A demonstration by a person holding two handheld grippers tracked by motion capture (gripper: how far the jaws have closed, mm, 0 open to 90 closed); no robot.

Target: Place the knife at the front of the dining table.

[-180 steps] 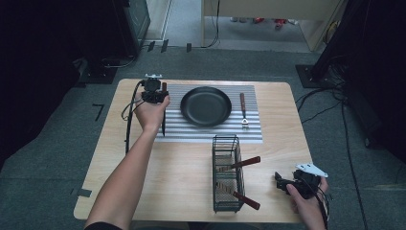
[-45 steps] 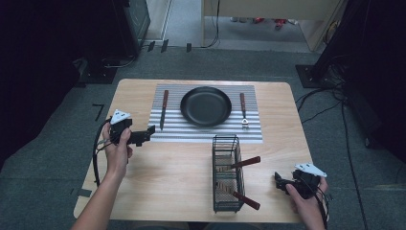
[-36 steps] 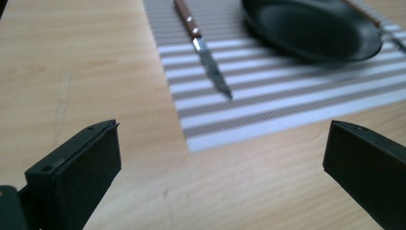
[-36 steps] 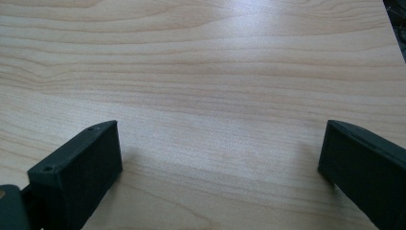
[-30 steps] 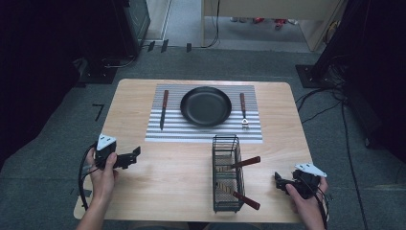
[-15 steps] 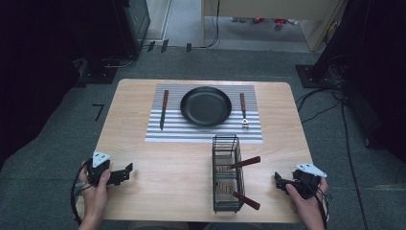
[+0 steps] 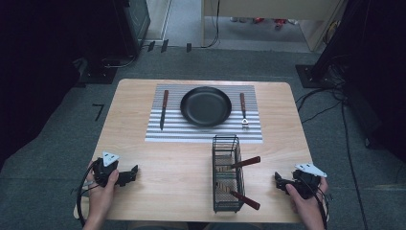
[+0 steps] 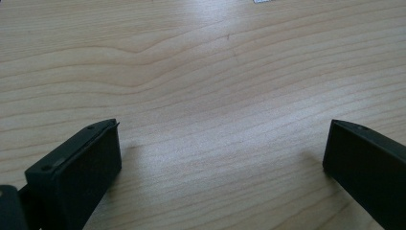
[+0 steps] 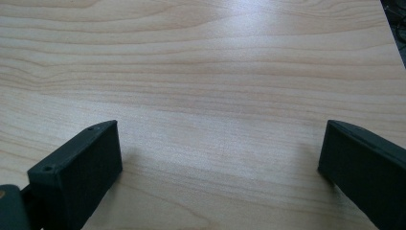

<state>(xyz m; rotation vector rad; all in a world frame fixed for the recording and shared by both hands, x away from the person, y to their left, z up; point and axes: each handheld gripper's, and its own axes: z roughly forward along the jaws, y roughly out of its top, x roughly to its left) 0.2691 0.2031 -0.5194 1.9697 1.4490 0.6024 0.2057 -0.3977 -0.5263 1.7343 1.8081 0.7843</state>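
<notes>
Both grippers rest on the table (image 7: 158, 158), jaws spread wide and empty: the left gripper (image 7: 130, 175) at the near left corner, the right gripper (image 7: 279, 181) at the near right. Between them stands the basket (image 7: 225, 165) holding two utensils (image 7: 242, 163).

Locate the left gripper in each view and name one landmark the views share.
High view: the left gripper sits at the lower left, in the person's hand, near the table's front edge.
Left gripper view: its own black jaws rise from the bottom corners, wide apart.
Right gripper view: not in it.
Shared landmark: the light wooden table.
</notes>
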